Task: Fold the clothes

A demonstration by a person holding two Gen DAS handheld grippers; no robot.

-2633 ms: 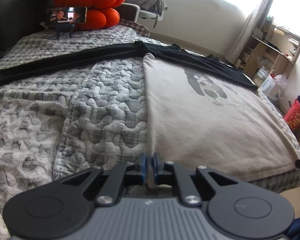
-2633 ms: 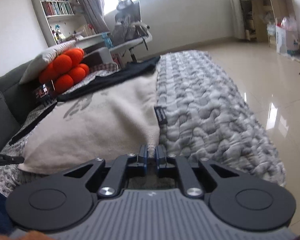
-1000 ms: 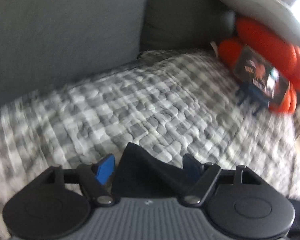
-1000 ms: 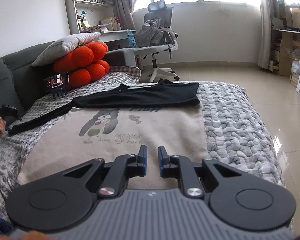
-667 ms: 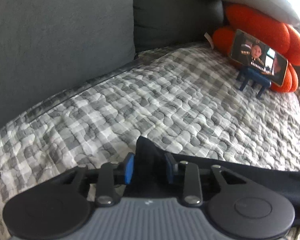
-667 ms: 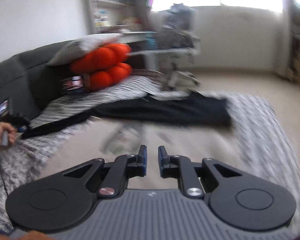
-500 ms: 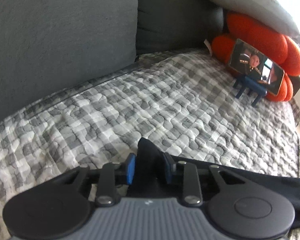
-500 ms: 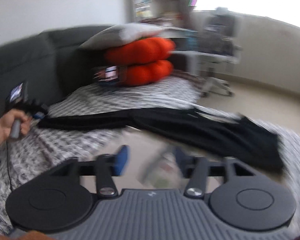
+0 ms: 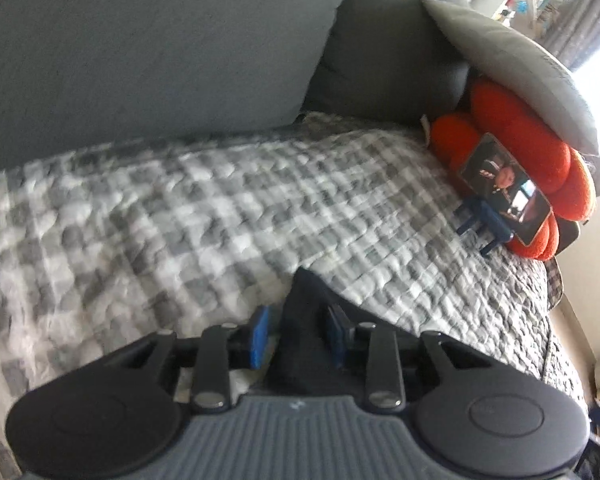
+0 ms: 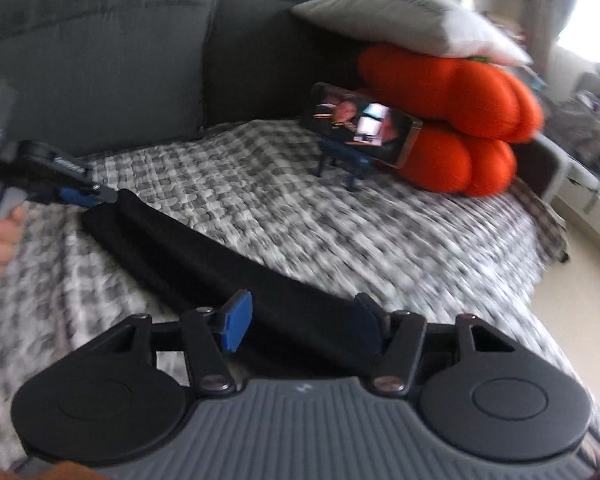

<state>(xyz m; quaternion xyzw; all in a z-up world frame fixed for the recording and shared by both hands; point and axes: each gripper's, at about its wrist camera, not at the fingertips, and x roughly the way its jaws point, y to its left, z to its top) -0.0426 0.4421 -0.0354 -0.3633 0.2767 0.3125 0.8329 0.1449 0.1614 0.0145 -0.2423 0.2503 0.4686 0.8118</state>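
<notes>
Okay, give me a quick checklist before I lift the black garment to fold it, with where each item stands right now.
1. Left gripper on the garment's end: ok, black garment sits between its jaws.
2. Left grip firm: cannot tell, a gap shows beside one pad.
3. Right gripper on the garment: not ok, its jaws straddle the cloth and are closing, pads not yet on it.
4. Garment lying flat along the quilt: ok, one long strip.
5. Phone on its stand out of the way: ok, apart from the cloth.
6. View sharp enough: not ok, right wrist view is blurred.

I see a big grey sofa [image 9: 159,40] with a checked blanket [image 9: 219,208] on it. An orange cushion [image 10: 460,120] sits under a grey pillow [image 10: 400,20]. Bright light comes from the right.
</notes>
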